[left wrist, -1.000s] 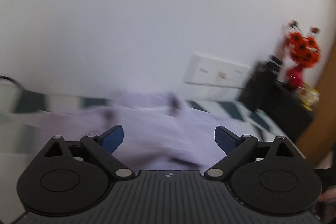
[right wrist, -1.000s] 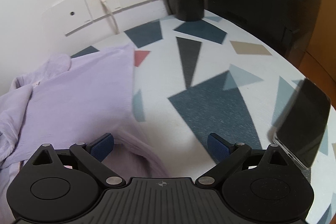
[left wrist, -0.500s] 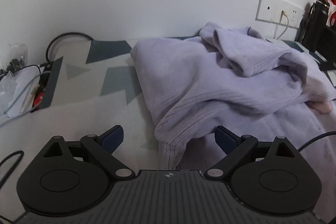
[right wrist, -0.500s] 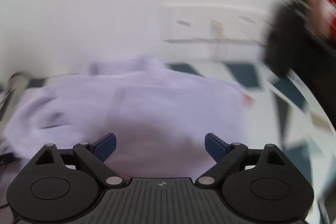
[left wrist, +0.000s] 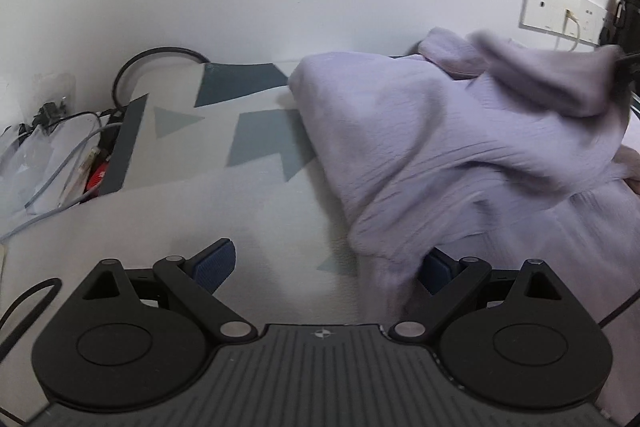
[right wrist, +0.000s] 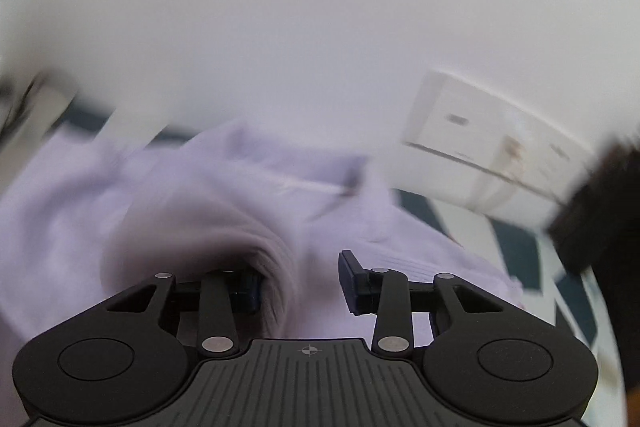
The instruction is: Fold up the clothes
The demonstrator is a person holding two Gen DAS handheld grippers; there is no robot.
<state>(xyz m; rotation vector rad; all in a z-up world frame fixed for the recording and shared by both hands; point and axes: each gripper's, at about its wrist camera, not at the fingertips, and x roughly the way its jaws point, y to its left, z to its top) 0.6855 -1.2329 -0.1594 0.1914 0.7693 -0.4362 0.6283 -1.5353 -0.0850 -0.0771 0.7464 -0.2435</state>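
Lavender garment (left wrist: 460, 147), one counted, lies bunched on patterned tabletop (left wrist: 180, 187), right of cable clutter (left wrist: 60, 155). Left gripper (left wrist: 326, 261) spread wide, hem against its right pad. Right gripper (right wrist: 300, 283) half-closed, cloth fold between pads; we cannot tell if pinched. We advise pulling hem taut, aligning edges before creasing.

My left gripper (left wrist: 326, 265) is matte black: a ribbed grey-black centre plate with a small crosshair mark, two round hubs beside it, silver pivot screws on the linkage arms, and blue textured pads (left wrist: 214, 263). My right gripper (right wrist: 300, 281) is built the same.
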